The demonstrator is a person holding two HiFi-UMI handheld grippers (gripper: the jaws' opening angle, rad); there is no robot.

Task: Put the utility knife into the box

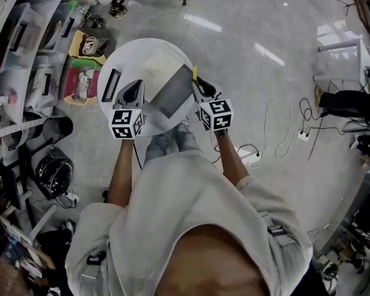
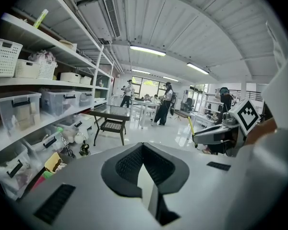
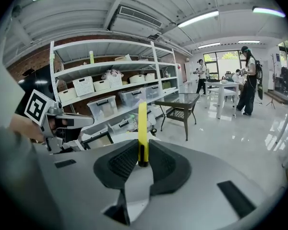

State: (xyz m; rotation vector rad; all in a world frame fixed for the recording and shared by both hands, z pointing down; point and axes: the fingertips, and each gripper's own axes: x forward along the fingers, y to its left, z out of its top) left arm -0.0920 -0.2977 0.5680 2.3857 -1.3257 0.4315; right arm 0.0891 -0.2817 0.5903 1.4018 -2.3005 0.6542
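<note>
Yellow utility knife [image 3: 142,123] — slim, standing upright — pinched between right tongs [image 3: 143,152]; left tongs [image 2: 143,163] pressed together.

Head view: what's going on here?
A person holds a gripper in each hand over a round table. The right gripper is clamped on the yellow knife. The left gripper is shut and empty. The box lies on the table between them, and the knife is not in it yet.
</note>
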